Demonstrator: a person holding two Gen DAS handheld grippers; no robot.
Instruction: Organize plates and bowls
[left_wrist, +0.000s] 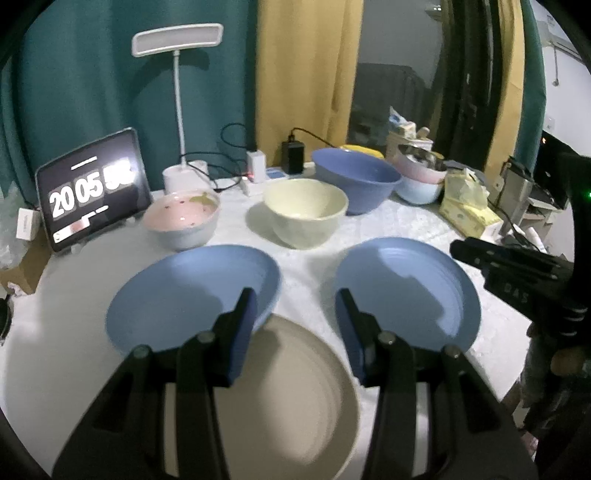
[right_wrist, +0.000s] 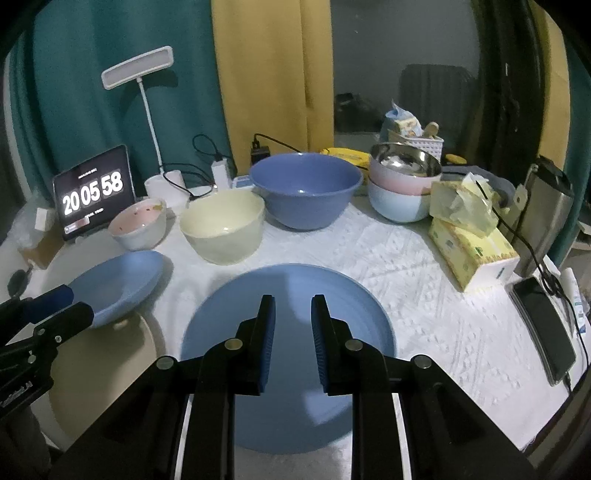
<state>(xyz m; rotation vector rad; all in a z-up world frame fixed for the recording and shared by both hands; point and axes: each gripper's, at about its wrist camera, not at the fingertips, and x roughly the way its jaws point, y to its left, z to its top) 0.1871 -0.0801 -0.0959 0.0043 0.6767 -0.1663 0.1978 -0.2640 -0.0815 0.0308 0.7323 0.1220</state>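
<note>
From my left wrist, my left tongs (left_wrist: 295, 314) stand partly open with nothing between the pads, above the gap between the blue shallow bowl (left_wrist: 192, 295) and the blue plate (left_wrist: 406, 291); a beige plate (left_wrist: 295, 398) lies beneath on the desk (left_wrist: 306, 258).

From my right wrist, my right tongs (right_wrist: 293, 321) show a narrow gap, empty, over the blue plate (right_wrist: 288, 354). A cream bowl (right_wrist: 223, 227) and a big blue bowl (right_wrist: 304, 190) sit behind.

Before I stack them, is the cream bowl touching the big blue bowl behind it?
Cannot tell. In the right wrist view the cream bowl overlaps the big blue bowl; no gap or contact shows.
</note>
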